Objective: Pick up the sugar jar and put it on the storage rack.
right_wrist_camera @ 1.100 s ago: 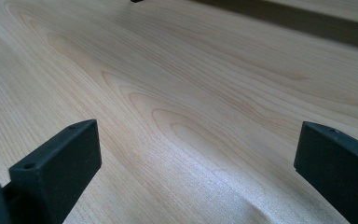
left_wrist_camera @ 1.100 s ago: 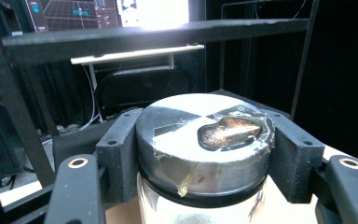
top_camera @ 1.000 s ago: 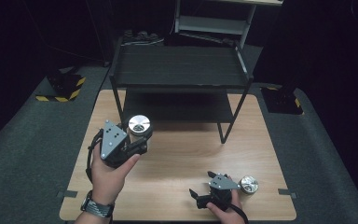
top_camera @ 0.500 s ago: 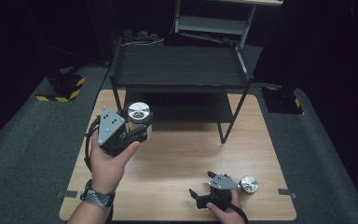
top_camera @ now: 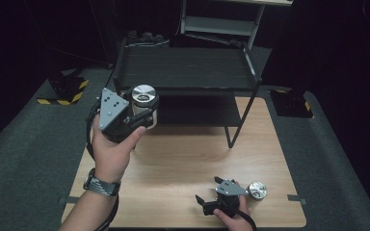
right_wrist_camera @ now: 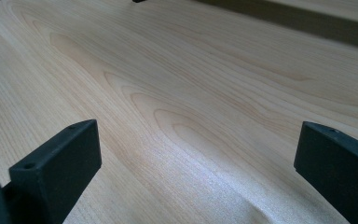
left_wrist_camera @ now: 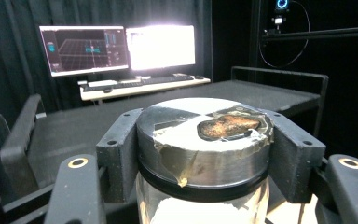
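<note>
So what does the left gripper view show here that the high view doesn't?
Left gripper view alone: torn tape and a brown patch on the jar's lid, plus two monitors and a keyboard on a desk behind. High view alone: the right claw low over the wooden table, a second jar beside it. Both: the left claw clamped on the jar, and the black shelf rack.

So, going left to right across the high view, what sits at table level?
Left claw clamped on the glass jar with a silver metal lid → right claw, jaws apart → second silver-lidded jar on the wooden table.
</note>
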Motion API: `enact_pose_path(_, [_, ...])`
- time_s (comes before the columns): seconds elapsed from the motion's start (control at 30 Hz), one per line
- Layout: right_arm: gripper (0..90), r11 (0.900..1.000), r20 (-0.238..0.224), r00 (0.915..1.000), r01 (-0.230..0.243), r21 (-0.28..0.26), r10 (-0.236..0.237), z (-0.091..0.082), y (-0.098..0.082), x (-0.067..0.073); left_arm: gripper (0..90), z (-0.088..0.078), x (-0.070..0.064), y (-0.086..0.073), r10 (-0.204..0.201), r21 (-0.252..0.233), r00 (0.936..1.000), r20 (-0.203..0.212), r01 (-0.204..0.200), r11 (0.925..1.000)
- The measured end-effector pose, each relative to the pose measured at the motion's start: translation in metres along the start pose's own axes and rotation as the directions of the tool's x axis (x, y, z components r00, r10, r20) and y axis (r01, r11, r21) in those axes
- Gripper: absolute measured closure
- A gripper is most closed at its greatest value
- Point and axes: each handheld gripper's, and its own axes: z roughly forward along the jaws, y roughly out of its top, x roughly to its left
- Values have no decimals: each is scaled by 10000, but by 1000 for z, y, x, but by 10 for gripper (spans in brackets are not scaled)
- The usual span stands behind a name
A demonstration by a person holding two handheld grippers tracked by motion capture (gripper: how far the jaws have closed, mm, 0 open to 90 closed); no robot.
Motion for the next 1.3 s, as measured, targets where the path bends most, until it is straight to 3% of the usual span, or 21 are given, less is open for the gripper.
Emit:
enact_pose_path(0.43, [8,10000,-33,10000,9,-37,-10,0,0,0,352,27,3,24,-265,-329,9996,-136,260,9991])
enact_pose_path(1.3, [8,9999,-121,9999,-15,-112,14,0,-2,-2,352,93,18,39,-642,-551,9938,-905,594,9967])
